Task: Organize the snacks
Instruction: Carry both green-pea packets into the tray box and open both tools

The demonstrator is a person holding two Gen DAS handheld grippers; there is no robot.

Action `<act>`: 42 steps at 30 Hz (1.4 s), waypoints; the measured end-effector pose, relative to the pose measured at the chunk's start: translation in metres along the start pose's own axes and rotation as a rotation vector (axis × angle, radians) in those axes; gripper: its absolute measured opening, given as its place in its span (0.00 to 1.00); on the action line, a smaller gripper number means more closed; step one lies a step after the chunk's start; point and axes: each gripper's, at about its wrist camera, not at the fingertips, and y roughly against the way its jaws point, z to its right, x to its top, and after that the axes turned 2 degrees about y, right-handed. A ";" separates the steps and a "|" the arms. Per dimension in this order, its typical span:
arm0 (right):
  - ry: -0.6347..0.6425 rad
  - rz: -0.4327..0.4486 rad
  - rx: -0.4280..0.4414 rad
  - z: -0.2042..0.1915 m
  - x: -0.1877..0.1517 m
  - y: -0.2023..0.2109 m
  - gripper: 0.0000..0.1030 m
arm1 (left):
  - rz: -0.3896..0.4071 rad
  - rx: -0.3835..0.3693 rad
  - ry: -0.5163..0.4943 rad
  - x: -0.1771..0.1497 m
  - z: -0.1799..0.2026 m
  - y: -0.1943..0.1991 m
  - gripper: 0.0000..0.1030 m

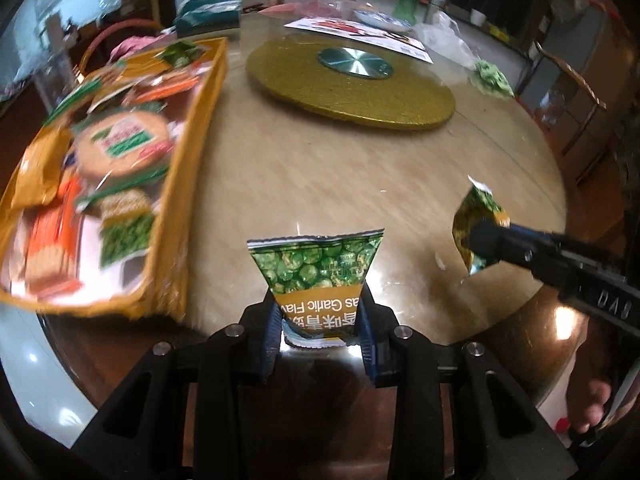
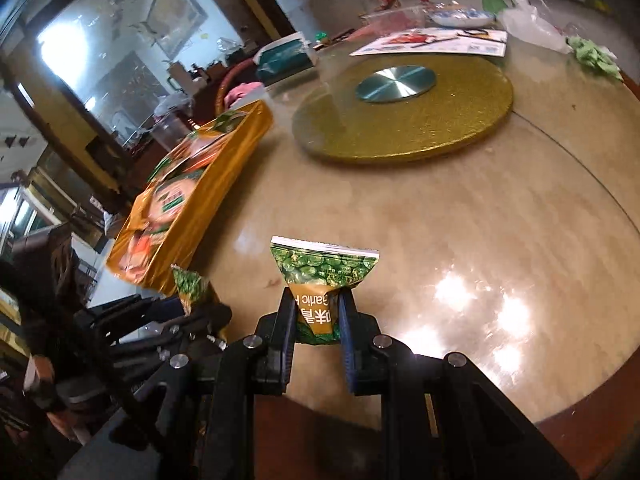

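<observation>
Pea packets (image 1: pixel 316 268) (image 2: pixel 324 272) clamped in both jaws | glossy round table (image 1: pixel 320 184) | gold tray (image 1: pixel 192 152) left

L gripper (image 1: pixel 320 316) & R gripper (image 2: pixel 318 316) both clamped tight (held above table, side by side).

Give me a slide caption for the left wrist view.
Left gripper holding a green pea packet beside the gold snack tray.
</observation>
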 end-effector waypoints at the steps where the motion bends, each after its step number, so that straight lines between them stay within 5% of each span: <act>1: 0.006 0.002 0.005 -0.005 -0.001 0.000 0.18 | 0.005 -0.008 0.016 -0.002 -0.004 0.004 0.35; 9: 0.063 0.006 0.106 -0.048 0.001 -0.007 0.18 | 0.118 -0.051 0.130 -0.006 -0.044 0.063 0.35; 15: 0.151 -0.002 0.197 -0.091 0.015 -0.024 0.18 | 0.182 0.039 0.214 0.002 -0.091 0.085 0.35; 22: 0.219 -0.027 0.230 -0.127 0.036 -0.050 0.18 | 0.177 0.097 0.282 0.010 -0.134 0.081 0.35; 37: 0.369 -0.102 0.181 -0.187 0.043 -0.108 0.19 | 0.118 0.065 0.308 0.025 -0.189 0.052 0.35; 42: 0.400 -0.094 0.171 -0.193 0.041 -0.110 0.26 | 0.113 0.057 0.286 0.026 -0.191 0.050 0.48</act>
